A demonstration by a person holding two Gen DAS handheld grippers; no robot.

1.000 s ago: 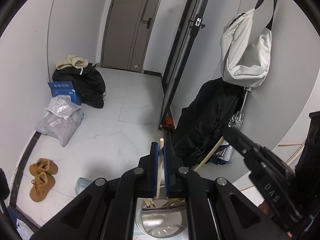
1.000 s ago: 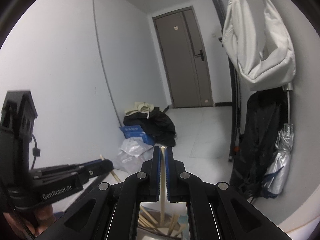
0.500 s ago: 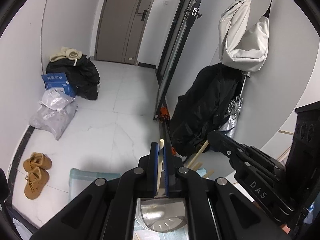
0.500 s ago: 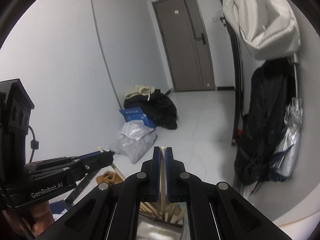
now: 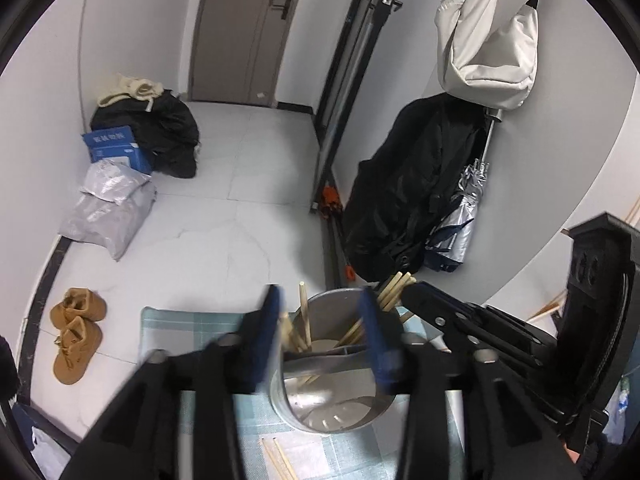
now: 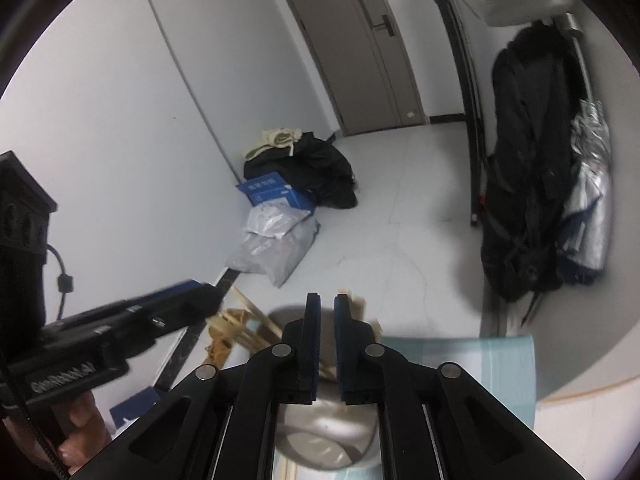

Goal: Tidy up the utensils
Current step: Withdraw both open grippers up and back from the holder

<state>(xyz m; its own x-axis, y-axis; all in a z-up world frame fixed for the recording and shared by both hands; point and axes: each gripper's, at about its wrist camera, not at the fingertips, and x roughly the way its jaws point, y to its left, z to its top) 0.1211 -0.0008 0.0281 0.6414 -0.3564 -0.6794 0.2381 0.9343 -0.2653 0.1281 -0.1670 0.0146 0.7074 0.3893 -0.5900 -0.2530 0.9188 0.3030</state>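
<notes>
Reading "GenRobot.AI" on left hand-held gripper (image 6: 200, 296), jaws spread wide over steel holder (image 5: 332, 368) on desk; chopsticks (image 5: 304, 316) stood inside, tips up; I saw right hand-held gripper (image 6: 327, 308) narrowly parted, empty.

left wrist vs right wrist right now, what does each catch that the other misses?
Left wrist only: the brown boots on the floor, two loose chopsticks on the checked mat, the whole white bag, and its own left hand-held gripper open over the metal holder.

Right wrist only: the person's hand on the left unit, and the right hand-held gripper slightly open, holding nothing.

Both: the holder with chopsticks, grey door, blue box, black coat, and silver umbrella.
</notes>
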